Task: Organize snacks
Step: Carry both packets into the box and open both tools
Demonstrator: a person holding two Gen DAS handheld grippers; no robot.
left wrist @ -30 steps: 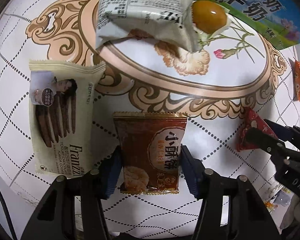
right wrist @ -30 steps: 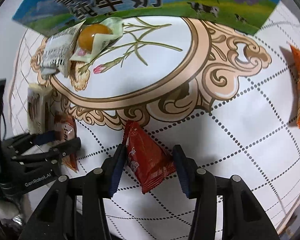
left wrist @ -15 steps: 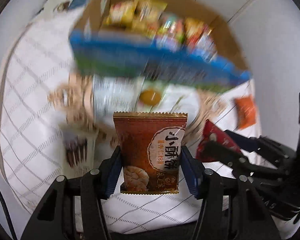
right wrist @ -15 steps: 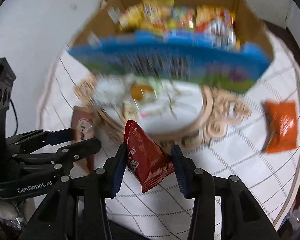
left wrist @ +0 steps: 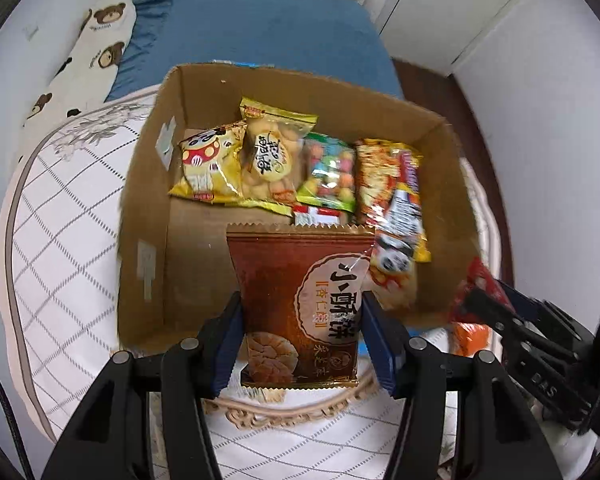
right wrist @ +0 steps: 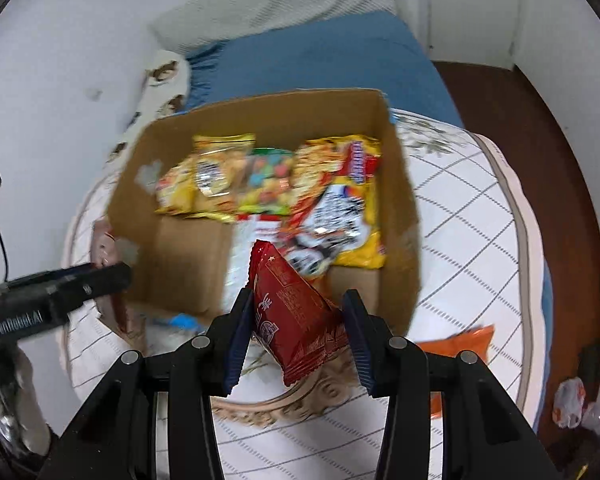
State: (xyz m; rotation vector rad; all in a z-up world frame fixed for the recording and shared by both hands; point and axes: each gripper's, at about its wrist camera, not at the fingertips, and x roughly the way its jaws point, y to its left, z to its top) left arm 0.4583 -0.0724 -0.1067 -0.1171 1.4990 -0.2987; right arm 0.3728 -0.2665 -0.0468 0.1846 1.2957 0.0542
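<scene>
My left gripper [left wrist: 300, 312] is shut on a brown cookie packet [left wrist: 296, 308] and holds it up over the near side of an open cardboard box [left wrist: 140, 240]. My right gripper [right wrist: 296, 312] is shut on a red snack packet [right wrist: 296, 312], raised above the same cardboard box [right wrist: 396, 216]. Several snack bags [left wrist: 268, 160] lie in a row along the box's far half. In the left wrist view the right gripper [left wrist: 492, 300] with its red packet [left wrist: 476, 284] shows at the right. In the right wrist view the left gripper [right wrist: 100, 276] reaches in from the left.
The box stands on a round table with a white patterned cloth [left wrist: 60, 248]. An orange packet [right wrist: 460, 340] lies on the cloth at the right. Behind the table are a blue cushion [left wrist: 260, 28] and a bear-print pillow [left wrist: 88, 56].
Both grippers rose from the tabletop with their packets and tilted forward; the view went from the cloth's floral medallion to the open box with its snacks.
</scene>
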